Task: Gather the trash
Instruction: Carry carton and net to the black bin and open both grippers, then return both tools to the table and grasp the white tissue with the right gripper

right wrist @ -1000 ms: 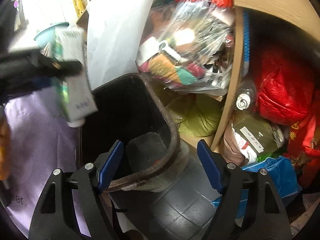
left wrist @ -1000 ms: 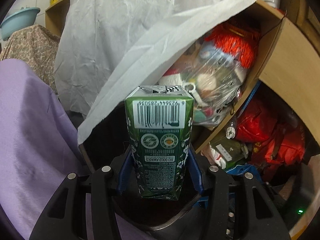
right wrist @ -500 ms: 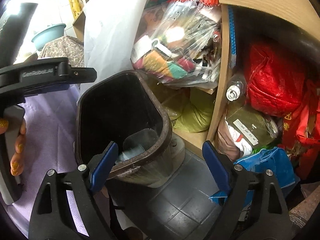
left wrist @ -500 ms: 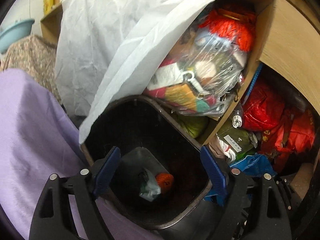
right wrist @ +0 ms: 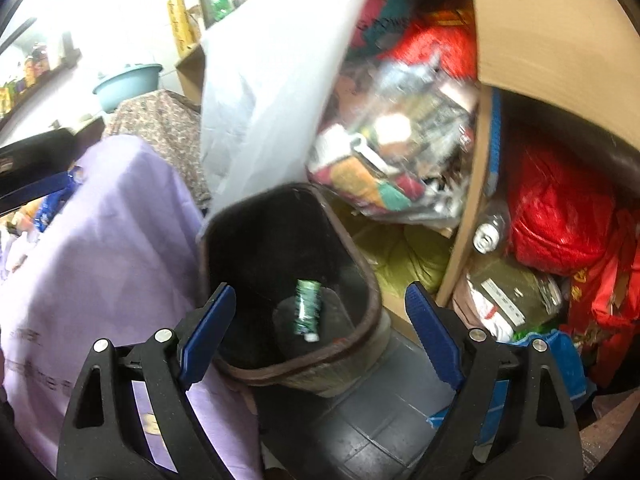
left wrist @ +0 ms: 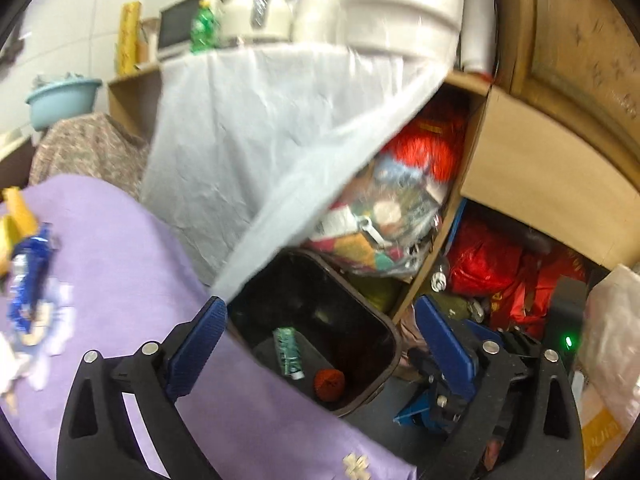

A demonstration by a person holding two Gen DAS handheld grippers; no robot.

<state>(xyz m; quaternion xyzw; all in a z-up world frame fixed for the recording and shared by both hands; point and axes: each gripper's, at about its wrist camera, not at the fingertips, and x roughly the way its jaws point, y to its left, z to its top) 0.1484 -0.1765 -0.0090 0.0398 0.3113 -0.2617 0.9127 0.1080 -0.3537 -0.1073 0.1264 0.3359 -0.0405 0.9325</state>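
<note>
A green carton (left wrist: 289, 351) and a red ball (left wrist: 329, 384) are seen lying inside the dark bin (left wrist: 390, 344). The left gripper (left wrist: 320, 344) is opening with nothing between its fingers; the right gripper (right wrist: 320, 330) is spread, empty. Wrappers (left wrist: 26, 280) left of the bin on the purple-covered tabletop (left wrist: 132, 280) appear uncollected.

Left gripper (left wrist: 320, 330) empty, jaws opening above dark bin (left wrist: 390, 354); green carton (left wrist: 289, 350) and orange ball (left wrist: 329, 384) inside.

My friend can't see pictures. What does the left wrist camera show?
A green carton and an orange ball lie at the bottom of a dark bin. The left gripper hangs above it, jaws opening, nothing between them. A purple cloth drapes beside the bin.
</note>
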